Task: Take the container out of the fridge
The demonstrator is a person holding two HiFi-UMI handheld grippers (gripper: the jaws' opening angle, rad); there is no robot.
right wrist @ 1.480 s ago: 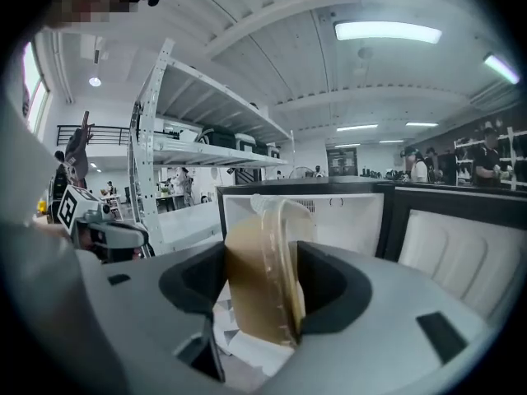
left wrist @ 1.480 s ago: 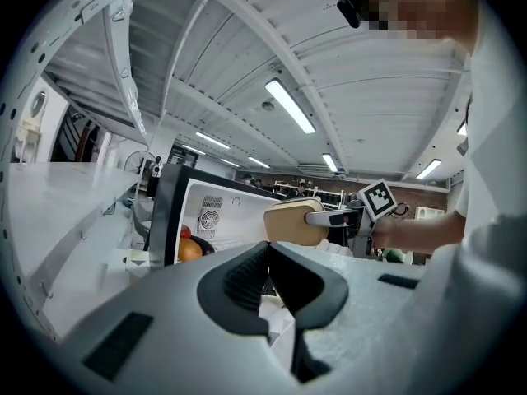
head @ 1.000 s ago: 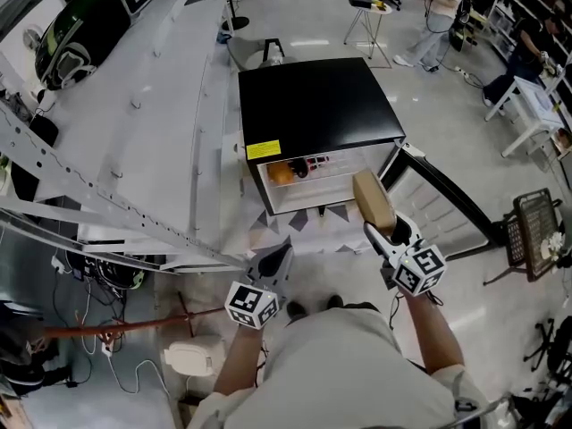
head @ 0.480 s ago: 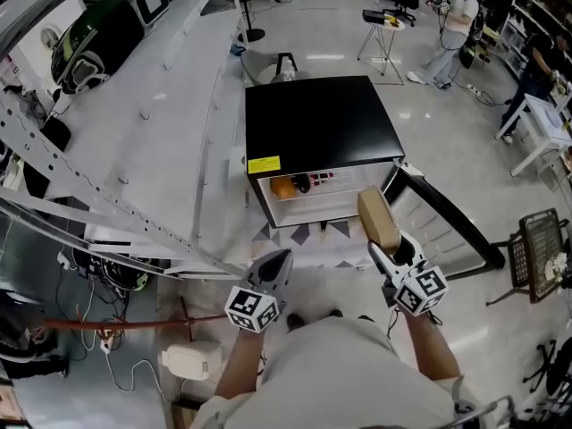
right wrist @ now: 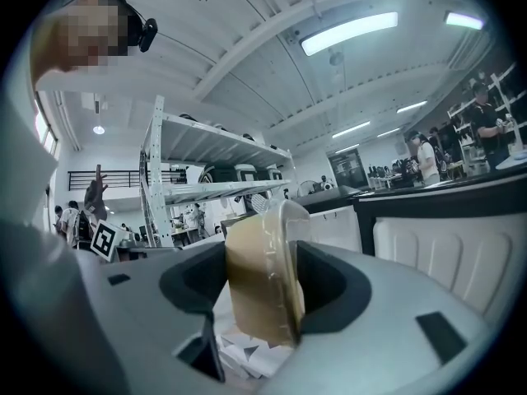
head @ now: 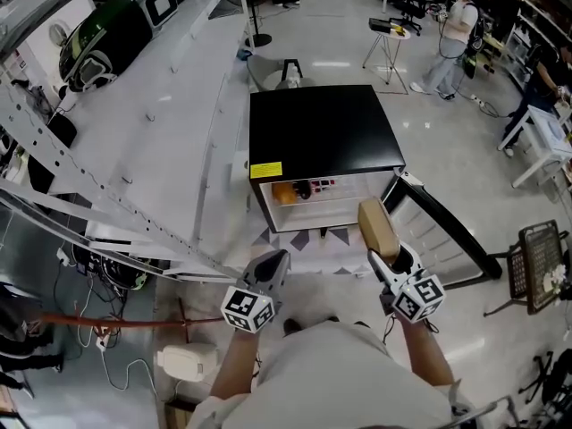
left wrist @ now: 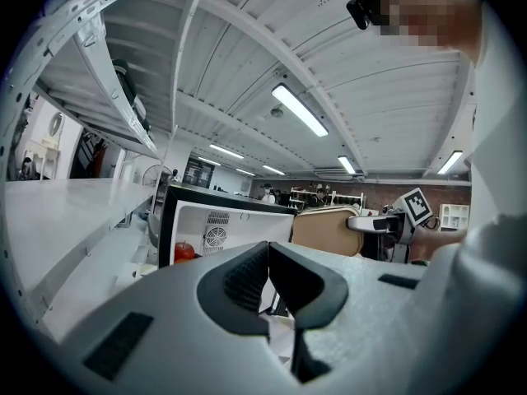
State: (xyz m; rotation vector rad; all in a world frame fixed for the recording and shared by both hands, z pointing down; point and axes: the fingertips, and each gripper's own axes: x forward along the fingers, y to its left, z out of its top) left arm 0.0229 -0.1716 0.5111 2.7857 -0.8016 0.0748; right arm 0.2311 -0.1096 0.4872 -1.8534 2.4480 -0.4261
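Observation:
A small black fridge (head: pixel 317 130) stands on the floor with its door (head: pixel 444 228) swung open to the right. A tan container with a clear lid (head: pixel 376 227) is out of the fridge, in front of its opening, and my right gripper (head: pixel 386 250) is shut on it. In the right gripper view the container (right wrist: pixel 262 274) stands on edge between the two jaws. My left gripper (head: pixel 273 267) hangs shut and holds nothing, left of the container and in front of the fridge. In the left gripper view its jaws (left wrist: pixel 268 276) meet, with the fridge (left wrist: pixel 216 230) beyond.
Orange and red items (head: pixel 286 192) sit on the fridge shelf. A white metal rack (head: pixel 134 132) runs along the left. A dark wire rack (head: pixel 534 265) stands at the right. People (head: pixel 451 34) stand at benches in the far right. Cables and a white device (head: pixel 186 363) lie on the floor at lower left.
Both grippers and the container have stayed nearly still in front of the fridge. The head view has shifted a little, so the fridge sits lower in the picture.

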